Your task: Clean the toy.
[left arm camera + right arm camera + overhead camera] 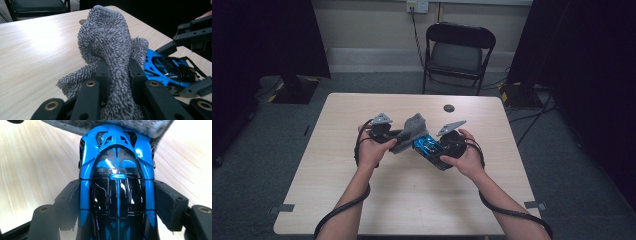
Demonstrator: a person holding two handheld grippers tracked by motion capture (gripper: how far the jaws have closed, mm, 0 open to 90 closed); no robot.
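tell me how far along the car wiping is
Done: the left gripper is shut on the cloth, the right gripper on the blue car. In hand: the cloth lies over one end of the car. Left: the rest of the body.

No readable text from my station

I find no lettering, label, brand, number or sign legible on the blue toy car, on the grey cloth, or on the table; the wall socket at twelve o'clock is too small for me to read any marking.
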